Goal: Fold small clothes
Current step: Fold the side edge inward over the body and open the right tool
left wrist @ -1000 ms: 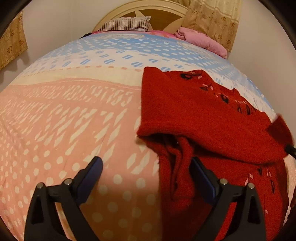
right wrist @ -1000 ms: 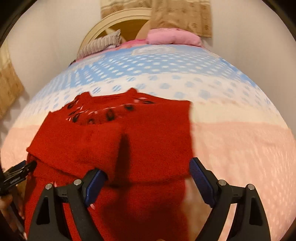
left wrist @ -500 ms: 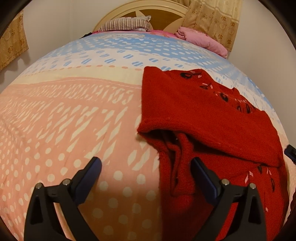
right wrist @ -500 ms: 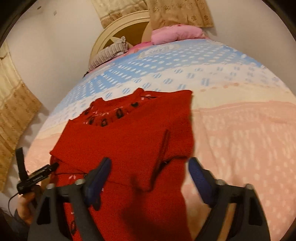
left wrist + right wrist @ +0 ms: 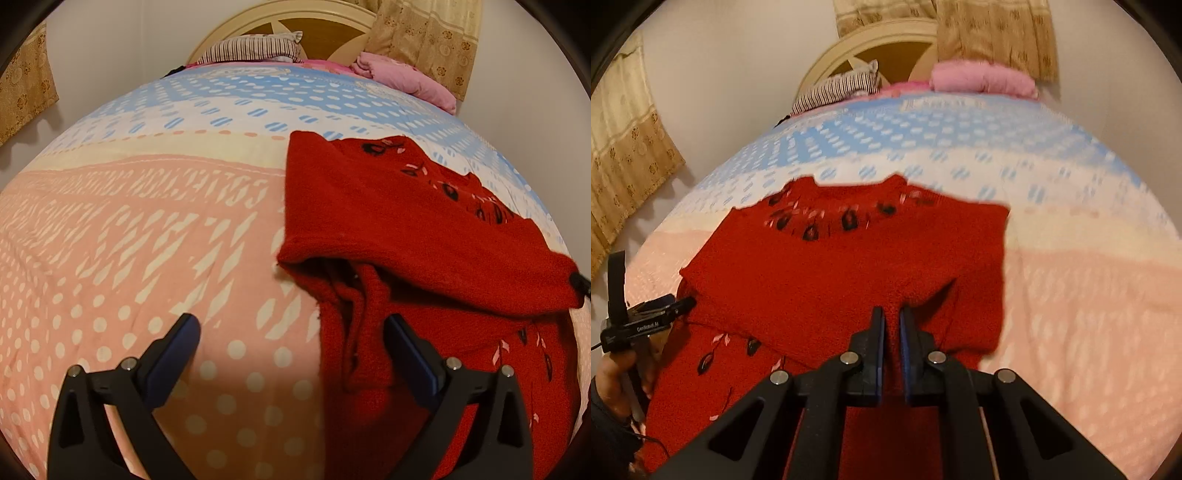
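Presently noted: red knitted sweater with dark leaf pattern [image 5: 849, 266], partly folded, lying on the pink, cream and blue dotted bedspread [image 5: 129, 229], well short of the cream headboard [image 5: 295, 18], sleeves turned across the body. Right gripper [image 5: 892, 332] pinched shut on a ridge of the folded layer at the sweater's near middle, pads pressing the knit. Left gripper [image 5: 291, 332] held above the sweater's left edge, fingers wide apart, one over bare bedspread, one over the knit, nothing clamped. Judged step: taking hold of the lower portion to fold it toward the collar. Advised: grip all layers, not the top ply alone; close the left gripper at matching height on the sweater; lift both evenly; keep edges aligned to avoid skew or the sleeves slipping loose.
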Motion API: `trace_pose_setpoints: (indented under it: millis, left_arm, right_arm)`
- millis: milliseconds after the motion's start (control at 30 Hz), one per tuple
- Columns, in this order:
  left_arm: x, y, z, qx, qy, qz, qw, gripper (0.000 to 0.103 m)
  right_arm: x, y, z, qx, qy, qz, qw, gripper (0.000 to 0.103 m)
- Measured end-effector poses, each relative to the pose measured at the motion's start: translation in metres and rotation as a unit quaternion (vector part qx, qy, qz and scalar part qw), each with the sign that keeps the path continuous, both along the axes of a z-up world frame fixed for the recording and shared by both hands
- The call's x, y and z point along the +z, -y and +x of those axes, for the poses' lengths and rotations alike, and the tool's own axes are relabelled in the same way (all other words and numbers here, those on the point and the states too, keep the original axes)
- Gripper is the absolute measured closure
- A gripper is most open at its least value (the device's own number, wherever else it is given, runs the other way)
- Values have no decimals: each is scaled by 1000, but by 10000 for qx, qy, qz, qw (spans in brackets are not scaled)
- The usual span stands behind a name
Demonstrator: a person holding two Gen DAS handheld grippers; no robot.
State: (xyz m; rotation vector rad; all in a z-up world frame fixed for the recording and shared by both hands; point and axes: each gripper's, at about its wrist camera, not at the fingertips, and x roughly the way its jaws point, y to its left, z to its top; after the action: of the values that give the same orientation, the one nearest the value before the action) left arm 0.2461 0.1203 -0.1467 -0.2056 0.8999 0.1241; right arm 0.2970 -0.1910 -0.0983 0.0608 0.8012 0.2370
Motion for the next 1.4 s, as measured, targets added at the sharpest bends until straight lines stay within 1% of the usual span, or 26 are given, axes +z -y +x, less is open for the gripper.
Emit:
trace_pose_setpoints:
  millis: [100,200,233,300,333,367,467,533,600,667,733,800,867,933,967,1000,1033,1067,1100,1133,1233,1267,1400]
  left_arm:
    - [0,0,0,0,1,2,10000,1]
    - [0,0,0,-2,1,-3,10000,1]
    - [0,0,0,-3,3,-6,10000,1]
    - [0,-1,0,-3,2,-17,10000,1]
    - [0,-1,0,-5,-3,-21,10000,1]
    - [0,-1,0,-7,-1,-33,10000,1]
    - [5,-2,-5,-30,106,-110,9999,1]
    - [13,-5,-13,-6,218,-199,9996,1]
    - [27,-10,-22,6,500,-287,9983,1]
    - [43,-12,-24,147,762,-127,9969,0]
    - [51,-11,-14,134,829,55,9964,0]
    - [51,-12,5,128,703,172,9973,0]
    - [41,-13,23,131,541,284,9980,0]
    - [18,-13,44,202,127,556,9982,0]
    - [11,-14,47,232,13,638,9977,0]
    - [1,-21,46,243,18,408,9989,0]
    - [-1,-28,43,297,63,70,9995,0]
    - [-3,-36,40,365,71,-189,9991,0]
    - [-4,-41,37,394,93,-314,9987,0]
    - [-5,-41,35,375,94,-313,9988,0]
    - [-5,-32,37,326,81,-75,9994,0]
    - [-5,-31,38,330,79,-56,9994,0]
    - [-1,-33,32,373,108,-42,9992,0]
  right_arm:
    - [8,7,7,-137,89,-173,9997,96]
    - [-1,8,11,-185,10,-381,9991,96]
    - [-9,8,13,-163,-104,-388,9991,96]
    - [-24,8,14,-93,-361,-384,9986,96]
    - [-29,9,13,-95,-364,-343,9987,96]
    - [-28,13,10,-138,-298,-268,9991,95]
    - [-23,18,8,-245,-317,-88,9992,93]
    - [-13,19,4,-316,-202,-205,9991,83]
    - [-2,19,0,-359,-15,-294,9989,78]
    - [8,19,-1,-361,137,-248,9989,71]
    - [16,16,0,-298,228,-111,9992,62]
    - [17,8,6,-28,200,138,9997,60]
    - [10,-4,15,342,69,395,9986,59]
    - [-4,-12,24,467,-180,417,9979,59]
    - [-14,-13,29,396,-345,353,9980,59]
    - [-24,-12,33,290,-499,264,9980,59]
    - [-35,-7,36,162,-617,232,9977,59]
    - [-37,0,32,208,-477,456,9976,59]
    - [-38,4,30,238,-439,567,9971,59]
    - [-40,9,27,284,-448,677,9963,59]
    - [-41,15,22,357,-411,795,9953,59]
    - [-42,15,21,350,-398,809,9953,59]
    - [-43,10,20,358,-322,651,9967,59]
